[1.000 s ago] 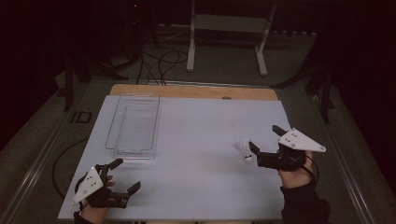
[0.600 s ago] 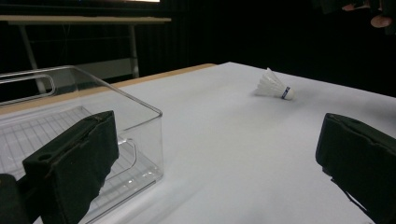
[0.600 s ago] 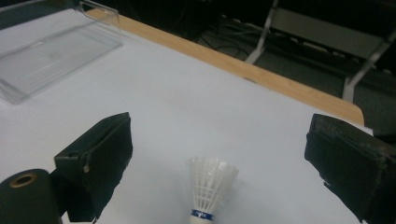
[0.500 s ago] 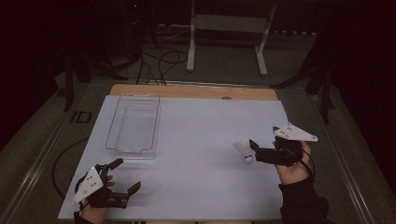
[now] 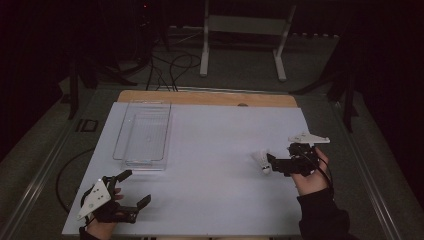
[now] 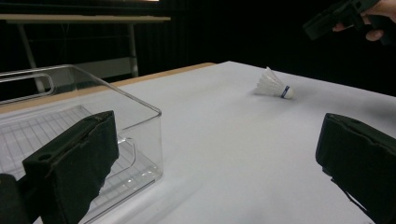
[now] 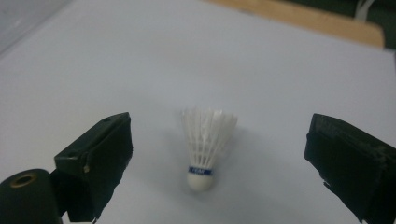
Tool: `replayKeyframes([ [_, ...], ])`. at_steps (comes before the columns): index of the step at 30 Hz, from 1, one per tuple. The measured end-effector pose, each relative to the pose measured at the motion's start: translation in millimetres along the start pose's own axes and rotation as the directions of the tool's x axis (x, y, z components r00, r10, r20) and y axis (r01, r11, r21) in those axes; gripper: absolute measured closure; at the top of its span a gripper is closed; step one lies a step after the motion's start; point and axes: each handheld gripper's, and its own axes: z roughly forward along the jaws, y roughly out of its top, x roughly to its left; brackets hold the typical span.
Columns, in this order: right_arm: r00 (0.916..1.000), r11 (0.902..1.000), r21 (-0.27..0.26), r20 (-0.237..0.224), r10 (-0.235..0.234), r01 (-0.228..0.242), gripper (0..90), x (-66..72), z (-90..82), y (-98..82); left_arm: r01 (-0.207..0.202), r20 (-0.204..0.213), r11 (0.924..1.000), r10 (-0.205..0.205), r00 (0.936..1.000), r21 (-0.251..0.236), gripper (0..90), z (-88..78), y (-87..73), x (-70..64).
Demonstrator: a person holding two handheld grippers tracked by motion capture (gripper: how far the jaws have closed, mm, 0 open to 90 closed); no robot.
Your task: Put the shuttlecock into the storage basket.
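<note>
Right tool [image 5: 272, 164] wide open, holding nothing, low over the white counter [image 5: 215, 150]. Shuttlecock [image 7: 208, 140] just in front of it, lying on its side on the counter, not touching either black jaw. Seen along the right tool's jaws: right in the middle of the gap, one jaw on each side. Round cork end nearest the tool, feathers pointing away. So the long way of the shuttlecock runs straight ahead from the tool, not across the gap.

Good for a squeeze from the two sides, most likely: slide forward a little, go down, then close on the feathers just past the cork. Feathers soft and light, so easy to bump away or crush. Gentle close needed.

Left tool [image 5: 136, 186] open too and empty, down at the near left corner of the counter, well apart from the shuttlecock. Right tool much nearer, so the pick-up looks like its job.

Clear box [image 5: 150, 162] on the left side of the counter, nothing in it, near the left tool and well apart from the shuttlecock.
</note>
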Motion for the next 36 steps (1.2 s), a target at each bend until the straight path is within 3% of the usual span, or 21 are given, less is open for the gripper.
replayKeyframes([
  [8, 0.9978, 0.9942, 0.088, -0.020, 0.064, -0.062, 7.5, 1.6, 11.8, -0.9, 0.003, 0.005, 1.0000, -0.003, 1.0000, -0.001, 0.1, 0.4, -0.1, -0.2],
  [16, 0.9977, 0.9803, 0.188, -0.016, 0.066, -0.062, 7.5, 7.0, 24.2, -2.6, 0.004, 0.005, 1.0000, -0.004, 1.0000, -0.001, 0.1, 0.4, -0.1, -0.1],
  [20, 0.9974, 0.9760, 0.207, -0.016, 0.071, -0.066, 7.5, 6.9, 27.4, -3.6, 0.005, 0.005, 1.0000, -0.005, 1.0000, -0.001, 0.1, 0.4, -0.1, -0.1],
  [27, 0.9917, 0.9534, 0.280, -0.031, 0.125, -0.111, 7.6, 6.7, 34.5, -4.0, 0.004, 0.005, 1.0000, -0.004, 1.0000, 0.000, 0.1, 0.4, -0.2, -0.1],
  [28, 0.9902, 0.9445, 0.306, -0.035, 0.136, -0.118, 7.9, 6.7, 37.2, -4.2, 0.004, 0.005, 1.0000, -0.004, 1.0000, 0.000, 0.1, 0.4, -0.1, -0.1],
  [36, 0.9884, 0.9271, 0.351, -0.025, 0.150, -0.132, 8.0, 6.0, 45.4, -5.0, 0.009, 0.006, 1.0000, -0.008, 0.9999, -0.003, 0.1, 0.5, -0.2, 0.1],
])
